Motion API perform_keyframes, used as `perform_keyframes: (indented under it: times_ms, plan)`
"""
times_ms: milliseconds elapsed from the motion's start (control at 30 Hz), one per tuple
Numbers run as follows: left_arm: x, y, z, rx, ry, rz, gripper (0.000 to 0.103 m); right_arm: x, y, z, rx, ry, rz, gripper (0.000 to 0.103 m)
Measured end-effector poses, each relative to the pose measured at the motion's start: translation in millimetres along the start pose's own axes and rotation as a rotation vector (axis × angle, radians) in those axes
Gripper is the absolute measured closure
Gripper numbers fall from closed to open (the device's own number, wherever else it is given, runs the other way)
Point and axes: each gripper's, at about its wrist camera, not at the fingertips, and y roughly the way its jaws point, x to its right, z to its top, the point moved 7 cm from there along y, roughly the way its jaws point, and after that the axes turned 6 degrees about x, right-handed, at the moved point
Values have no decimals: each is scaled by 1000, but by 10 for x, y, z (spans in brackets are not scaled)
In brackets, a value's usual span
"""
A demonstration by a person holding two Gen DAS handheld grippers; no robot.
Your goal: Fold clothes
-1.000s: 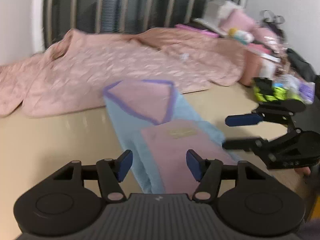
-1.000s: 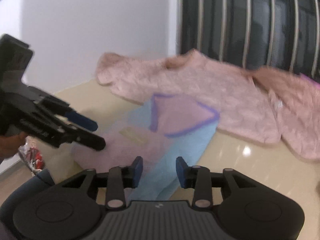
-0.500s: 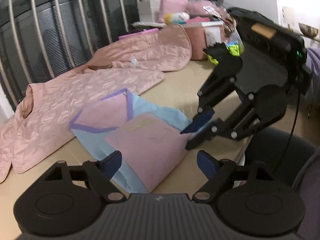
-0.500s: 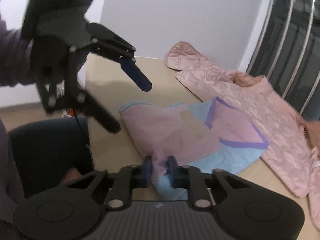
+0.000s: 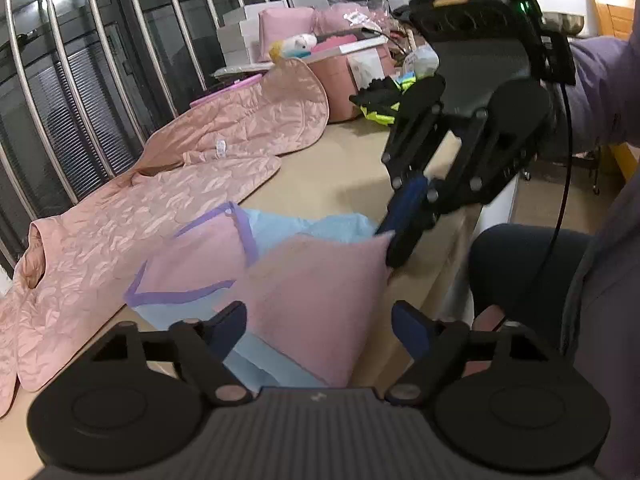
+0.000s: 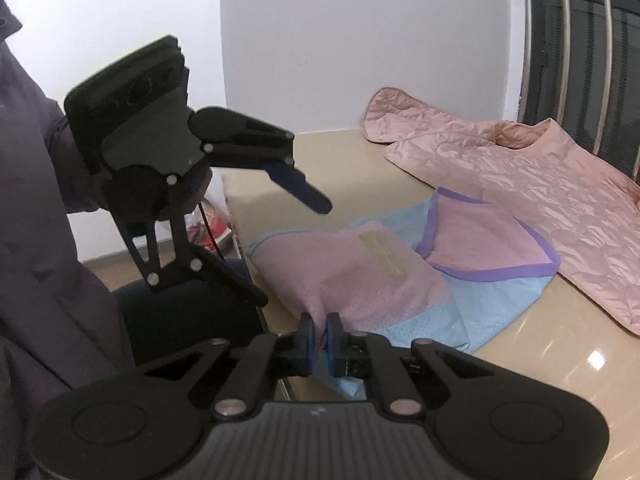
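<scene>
The pink-and-blue mesh garment (image 6: 372, 276) lies on the beige table (image 6: 540, 364) ahead of both claws, its near corner pinched between the shut pads of the right gripper (image 6: 320, 334). The left gripper (image 5: 320, 326) is closing with its pads not yet pressing the near hem between them. If the right gripper lifts alone, the thin mesh may sag, undo its fold, or drag onto the quilted pink jacket (image 6: 552, 184) beyond.

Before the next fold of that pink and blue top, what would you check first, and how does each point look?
1. Right gripper pinching the top: ok, shut on its near corner.
2. Left gripper gripping too: not ok, its jaws are closing, pads clear of the cloth.
3. Top on the table: ok, though the held corner is at the edge.
4. Pink quilted jacket apart from the top: not ok, they touch.
5. Layers under the fold smooth: cannot tell.
</scene>
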Motion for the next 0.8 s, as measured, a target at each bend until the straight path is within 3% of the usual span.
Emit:
perform_keyframes:
  times_ms: [133, 300, 367, 433, 500, 600, 667, 733, 800]
  plan:
    - [-62, 61, -41, -29, 22, 34, 34, 24, -23, 12, 6, -16, -47, 96]
    - [-191, 55, -118, -83, -5, 44, 37, 3, 66, -57, -52, -50, -113, 87]
    - [-223, -21, -118, -81, -8, 39, 37, -15, -17, -14, -31, -49, -102, 72]
    - [-367, -152, -70, -42, -71, 27, 31, 9, -159, 87, 23, -42, -98, 63]
    - [-656, -151, -36, -18, -193, 46, 22, 188, -267, 228, 75, -1, -176, 57]
    - [-1238, -17, -3, 2, -436, 104, 21, 713, -298, 422, 120, 105, -394, 49]
    - [-1629, 88, 6, 7, -601, 147, 22, 1105, -211, 492, 128, 198, -462, 48]
    - [-2004, 337, -88, -65, -745, 256, 26, 1446, -47, 546, 96, 296, -488, 48]
    - [-2250, 543, -173, -135, -809, 374, 32, 1676, 136, 586, 45, 330, -526, 49]
